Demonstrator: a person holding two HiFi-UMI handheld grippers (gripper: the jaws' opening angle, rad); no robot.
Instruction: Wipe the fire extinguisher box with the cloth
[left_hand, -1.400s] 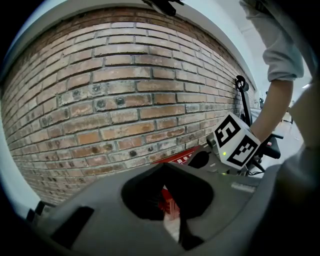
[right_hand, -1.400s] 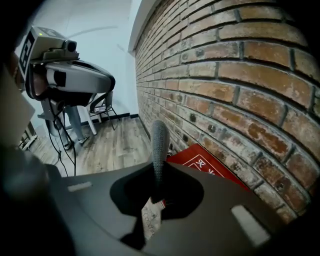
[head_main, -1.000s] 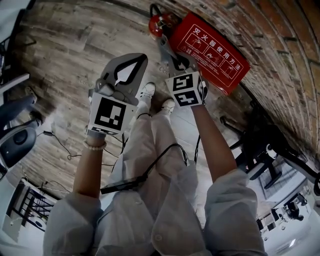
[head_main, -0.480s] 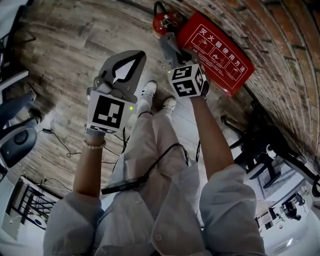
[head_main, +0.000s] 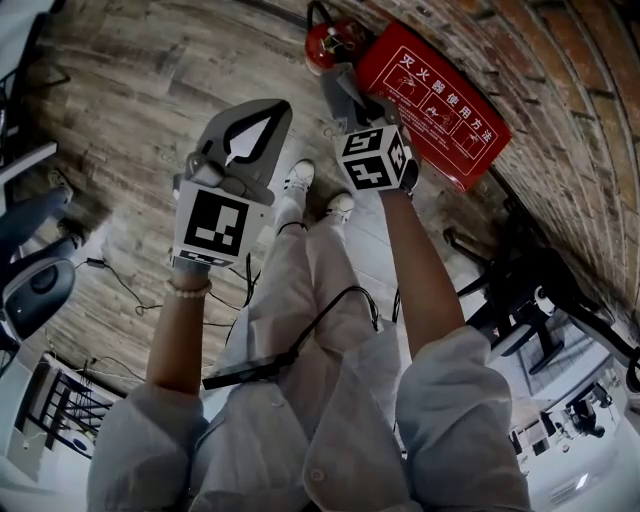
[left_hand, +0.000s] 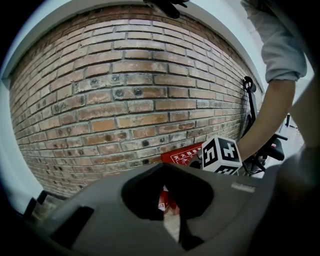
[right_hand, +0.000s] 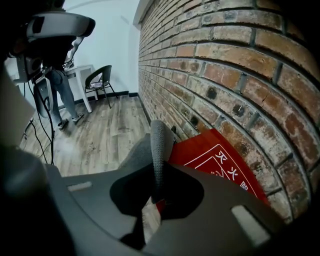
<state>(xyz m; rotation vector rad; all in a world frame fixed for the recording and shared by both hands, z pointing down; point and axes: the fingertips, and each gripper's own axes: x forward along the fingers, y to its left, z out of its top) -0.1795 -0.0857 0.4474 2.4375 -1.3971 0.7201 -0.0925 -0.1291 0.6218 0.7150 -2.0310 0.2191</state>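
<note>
- Fire extinguisher box (head_main: 435, 105) leans at the brick wall (left_hand: 125, 90), just beyond right gripper (right_hand: 155, 175).
- Right gripper pinches grey cloth (right_hand: 159, 142); left gripper (head_main: 262, 112) pressed together, empty.
- Best: lay cloth flat on the red face, use overlapping strokes.

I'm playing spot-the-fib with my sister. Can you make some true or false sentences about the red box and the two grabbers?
1. The right gripper is pinching a grey cloth. True.
2. The left gripper is holding a cloth too. False: its jaws are together with nothing between them.
3. The fire extinguisher box is blue. False: it is red with white writing.
4. The box sits by a brick wall. True.
5. The floor is green carpet. False: it is wooden planks.
</note>
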